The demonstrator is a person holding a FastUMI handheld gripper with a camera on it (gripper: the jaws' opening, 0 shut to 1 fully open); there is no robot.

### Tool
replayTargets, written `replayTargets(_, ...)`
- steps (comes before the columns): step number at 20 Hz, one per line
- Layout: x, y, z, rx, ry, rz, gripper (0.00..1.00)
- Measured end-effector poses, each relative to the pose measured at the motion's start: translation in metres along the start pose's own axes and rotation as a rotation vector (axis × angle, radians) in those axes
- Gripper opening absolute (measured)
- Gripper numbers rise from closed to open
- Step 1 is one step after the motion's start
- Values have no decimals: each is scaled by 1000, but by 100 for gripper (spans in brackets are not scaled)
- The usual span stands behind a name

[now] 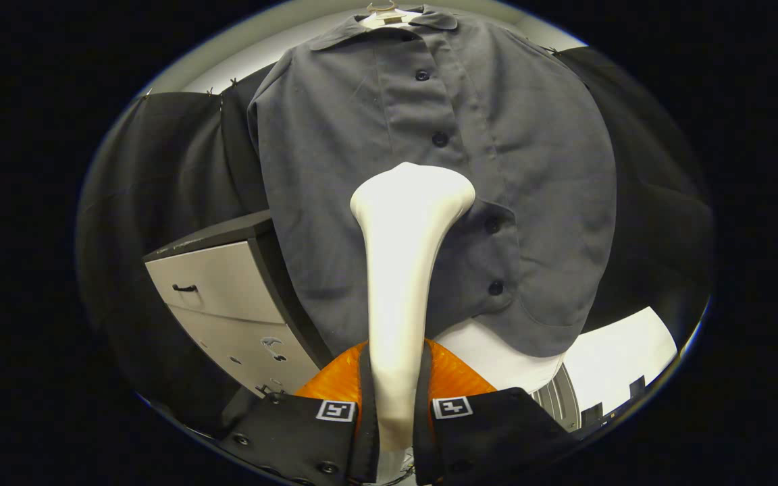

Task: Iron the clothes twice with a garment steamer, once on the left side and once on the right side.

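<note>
A hand-held gripper (396, 405) looks forward along its two fingers, which are pinched on the handle of a white garment steamer (402, 270), one finger pressing on each side of it. The steamer rises straight out from between the fingers, its long axis running directly away from them, narrow at the grip and flaring to a wide rounded head at the far end. That head sits in front of a grey button-up shirt (429, 169), which hangs on a hanger (383, 12) well above and fills the space beyond the fingers. The head lies over the shirt's button strip, about the middle of the garment's height, so it stands near the centre line rather than over either half; whether it touches the cloth cannot be told from here. The shirt's long axis runs up and down, in line with the steamer. The larger panel of cloth spreads to the right of the head, a narrower stretch to its left, so a pass over either side would seem to call for a sideways shift first. Off to the left, beside the shirt's lower edge, stands a pale cabinet (227, 297) with a dark top and a drawer handle. No brand, label or readable writing can be seen on the steamer or the shirt; the fingers carry two small square black-and-white marker tags with no words on them
</note>
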State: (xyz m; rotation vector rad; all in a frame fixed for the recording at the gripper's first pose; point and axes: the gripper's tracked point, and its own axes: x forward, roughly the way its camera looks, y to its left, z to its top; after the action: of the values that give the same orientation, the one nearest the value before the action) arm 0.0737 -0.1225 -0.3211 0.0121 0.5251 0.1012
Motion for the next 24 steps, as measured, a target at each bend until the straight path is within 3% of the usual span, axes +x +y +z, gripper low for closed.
replayTargets(6, -1, 2, -40, -7, 75, -11, 28)
replayTargets(11, -17, 6, -24, 5, 59, -23, 28)
replayTargets(16, -49, 11, 28, 10, -13, -18, 28)
replayTargets(24, -94, -7, 164, -34, -212, -33, 28)
